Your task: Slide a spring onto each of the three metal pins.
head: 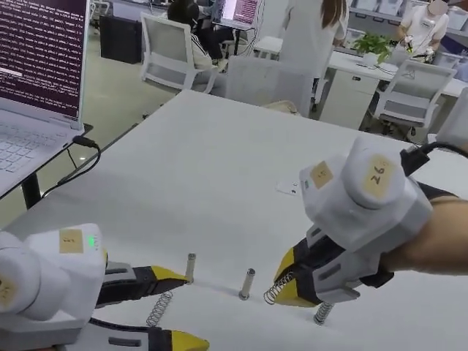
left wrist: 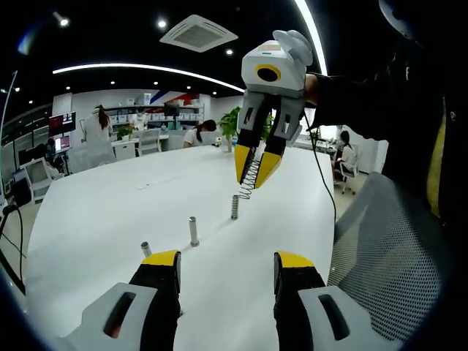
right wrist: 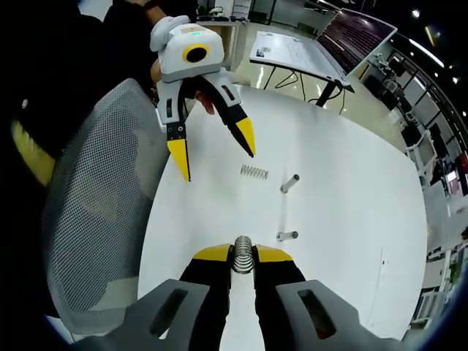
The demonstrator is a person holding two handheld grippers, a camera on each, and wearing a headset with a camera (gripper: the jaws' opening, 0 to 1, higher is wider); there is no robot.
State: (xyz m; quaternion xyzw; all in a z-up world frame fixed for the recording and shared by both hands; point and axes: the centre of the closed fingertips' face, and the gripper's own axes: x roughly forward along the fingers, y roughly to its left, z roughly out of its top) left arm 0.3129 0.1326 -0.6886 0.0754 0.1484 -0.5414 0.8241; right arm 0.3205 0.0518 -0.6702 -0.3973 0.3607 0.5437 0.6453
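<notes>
Three short metal pins stand in a row on the white table point(head: 219, 168): a bare left pin point(head: 191, 267), a bare middle pin point(head: 247, 284), and a right pin point(head: 322, 313) that carries a spring. My right gripper point(head: 287, 285) hovers between the middle and right pins, shut on a spring point(right wrist: 243, 252) that hangs slanted above the table point(left wrist: 250, 179). My left gripper point(head: 179, 307) is open at the bottom left. A loose spring point(head: 159, 308) lies flat between its jaws, near the left pin. In the right gripper view the loose spring point(right wrist: 254, 171) lies just beyond the left gripper point(right wrist: 212, 150).
An open laptop point(head: 36, 73) sits at the far left with a black cable point(head: 80, 164) trailing off it. A small paper slip point(head: 289, 188) lies mid-table. A grey mesh chair point(left wrist: 395, 241) stands close to the table's near edge. Office chairs and people are beyond the far edge.
</notes>
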